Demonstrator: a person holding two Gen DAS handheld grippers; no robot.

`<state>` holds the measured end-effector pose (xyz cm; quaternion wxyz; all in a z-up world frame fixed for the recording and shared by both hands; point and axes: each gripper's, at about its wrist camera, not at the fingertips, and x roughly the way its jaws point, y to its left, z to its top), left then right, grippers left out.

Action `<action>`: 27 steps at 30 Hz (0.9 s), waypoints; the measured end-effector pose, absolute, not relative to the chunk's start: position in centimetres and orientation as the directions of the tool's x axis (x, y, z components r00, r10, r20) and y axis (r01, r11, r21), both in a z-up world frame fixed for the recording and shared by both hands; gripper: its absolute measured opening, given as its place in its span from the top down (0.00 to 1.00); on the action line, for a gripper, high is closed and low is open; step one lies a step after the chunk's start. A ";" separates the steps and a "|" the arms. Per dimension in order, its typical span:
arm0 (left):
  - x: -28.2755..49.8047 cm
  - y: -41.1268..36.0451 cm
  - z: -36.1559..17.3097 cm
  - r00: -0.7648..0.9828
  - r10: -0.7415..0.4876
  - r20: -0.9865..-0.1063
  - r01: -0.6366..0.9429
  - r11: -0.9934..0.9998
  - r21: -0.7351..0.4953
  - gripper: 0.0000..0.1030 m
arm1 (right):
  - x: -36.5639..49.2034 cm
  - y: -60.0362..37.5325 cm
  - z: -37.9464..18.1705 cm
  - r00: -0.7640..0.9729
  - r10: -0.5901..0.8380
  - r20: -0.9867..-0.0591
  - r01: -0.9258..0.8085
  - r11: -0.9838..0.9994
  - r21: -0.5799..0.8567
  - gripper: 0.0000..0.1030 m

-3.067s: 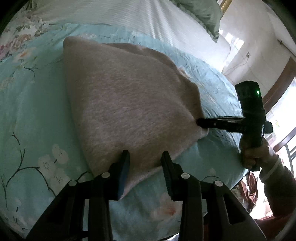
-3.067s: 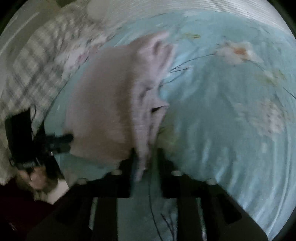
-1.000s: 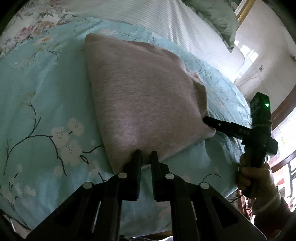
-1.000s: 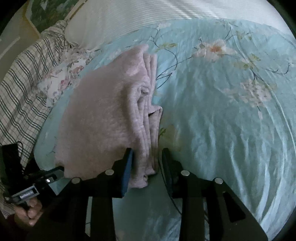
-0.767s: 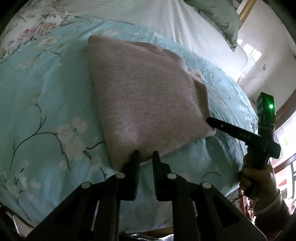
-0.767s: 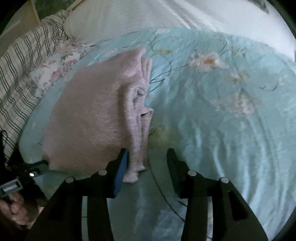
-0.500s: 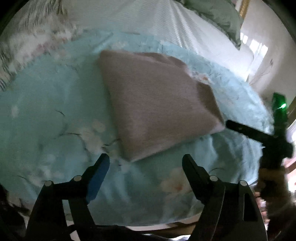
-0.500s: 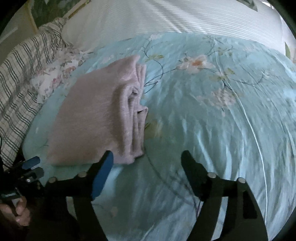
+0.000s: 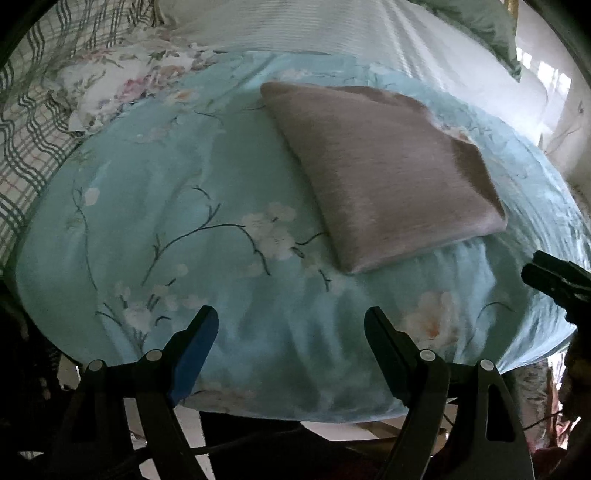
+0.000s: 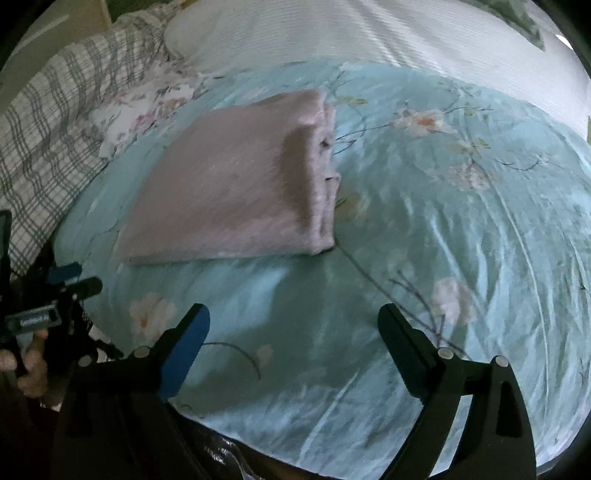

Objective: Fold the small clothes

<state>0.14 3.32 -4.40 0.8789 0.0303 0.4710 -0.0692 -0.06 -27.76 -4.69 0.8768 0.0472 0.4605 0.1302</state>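
fig.: my left gripper (image 9: 291,332) and right gripper (image 10: 293,325), jaws spread wide, nothing pinched, both off the cloth (image 9: 384,170). cloth lies folded on the blue quilt (image 9: 155,206), at 1 o'clock in left view, 11 o'clock in right. risk, imo: stacked edge layers (image 10: 325,177) at its right side may slump if nudged. count: 1 cloth, 2 grippers, 1 quilt.

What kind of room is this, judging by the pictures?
Most likely a bedroom: a folded pink garment lies on a bed's floral blue quilt, with a white striped pillow and checked bedding behind.
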 end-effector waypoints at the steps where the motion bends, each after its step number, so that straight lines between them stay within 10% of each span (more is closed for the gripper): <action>1: 0.1 3.3 -4.2 0.551 -0.084 -0.830 0.154 0.988 0.002 0.21 | 0.0 -27.6 -4.6 0.533 0.277 -0.800 -0.195 0.960 0.203 0.10; 27: 2.4 0.0 -0.9 0.642 0.049 -0.765 0.198 0.954 0.227 0.16 | 2.1 -23.9 -1.7 0.522 0.311 -0.794 -0.339 0.930 0.141 0.00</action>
